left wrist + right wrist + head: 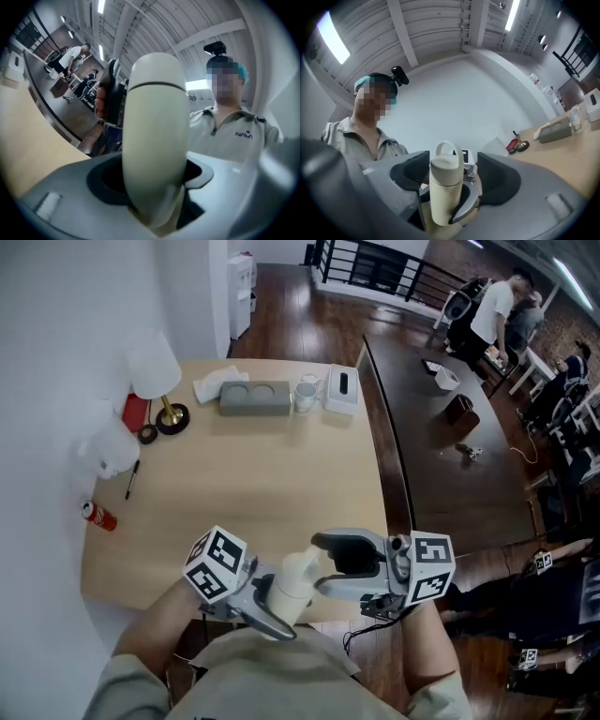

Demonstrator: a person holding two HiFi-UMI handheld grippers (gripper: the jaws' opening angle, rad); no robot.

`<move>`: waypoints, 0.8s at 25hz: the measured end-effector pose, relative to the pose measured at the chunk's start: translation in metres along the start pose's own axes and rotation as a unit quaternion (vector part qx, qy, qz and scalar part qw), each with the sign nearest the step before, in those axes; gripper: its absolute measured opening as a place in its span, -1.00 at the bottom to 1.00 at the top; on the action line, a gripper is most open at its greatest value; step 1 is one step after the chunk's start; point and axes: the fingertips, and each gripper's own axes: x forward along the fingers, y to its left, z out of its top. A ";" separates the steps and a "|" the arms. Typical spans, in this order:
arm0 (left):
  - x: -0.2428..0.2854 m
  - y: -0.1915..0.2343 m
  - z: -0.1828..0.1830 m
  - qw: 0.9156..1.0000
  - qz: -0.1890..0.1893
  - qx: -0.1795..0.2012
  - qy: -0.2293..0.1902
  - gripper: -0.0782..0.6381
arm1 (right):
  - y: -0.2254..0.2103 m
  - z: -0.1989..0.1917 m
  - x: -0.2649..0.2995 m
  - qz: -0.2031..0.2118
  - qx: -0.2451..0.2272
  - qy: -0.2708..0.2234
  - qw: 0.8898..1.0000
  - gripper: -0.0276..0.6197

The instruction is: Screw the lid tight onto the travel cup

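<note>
Clamping smooth, rigid travel cup [298,579] mid-body, lower centre: left claw [269,604]; right claw [339,565] apart near lid [446,162], which is probably slick, so pinch its sides.

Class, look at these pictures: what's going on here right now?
A person works two handheld grippers near the front edge of a wooden table. The left gripper is clamped on a cream travel cup with its lid on top. The right gripper faces it, jaws wide apart, lined up with the lid but not gripping it.
</note>
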 end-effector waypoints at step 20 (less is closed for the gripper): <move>0.005 -0.002 -0.004 0.999 -0.011 -0.004 0.032 0.11 | 0.017 -0.014 0.023 0.053 -0.022 0.040 0.998 -0.02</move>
